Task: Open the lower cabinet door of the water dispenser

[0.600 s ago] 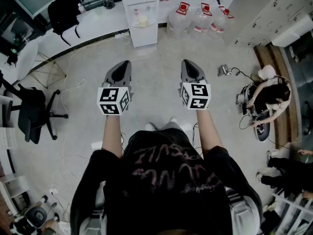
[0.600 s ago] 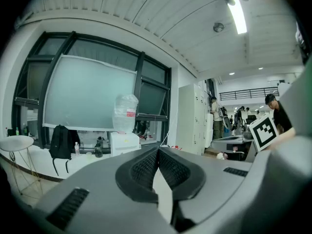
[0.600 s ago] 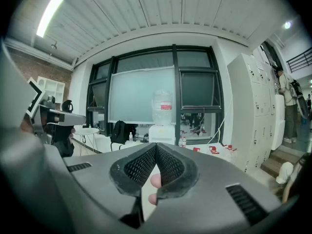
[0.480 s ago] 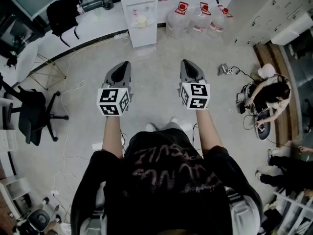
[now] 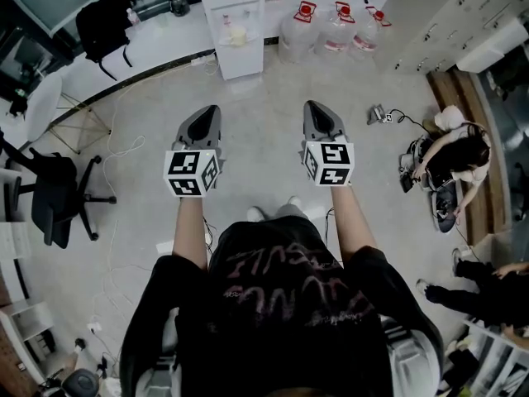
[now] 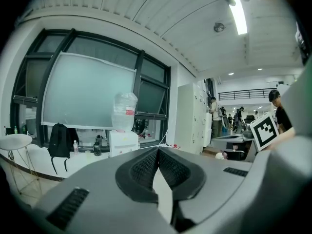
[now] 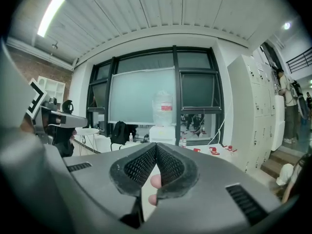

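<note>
Head view, nearest at the bottom edge: the person's black shirt (image 5: 281, 304), cut off by the frame, with both forearms reaching up the picture. At mid-frame the left tongs (image 5: 211, 108) and the right tongs (image 5: 312, 106) hang side by side above bare floor (image 5: 256, 139), well apart from each other, each with its marker cube toward the camera. Left gripper view has the left tongs (image 6: 157, 149) pressed together at the tips with nothing between them. Right gripper view has the right tongs (image 7: 156, 145) pressed together likewise and empty, with fingers (image 7: 155, 182) of the holding hand showing through the gap below the pads. Farther up, at the top centre of the head view, the white water dispenser (image 5: 234, 23) stands against the wall, well apart from both tongs. Its lower cabinet door (image 5: 241, 60) is too small there to tell shut from ajar. In both gripper views the tongs' own bodies hide the dispenser's lower half, leaving only its top and bottle (image 7: 163, 108) in sight. Three water jugs (image 5: 335, 31) stand just right of it; a black chair (image 5: 54, 193) sits at the left edge.
</note>
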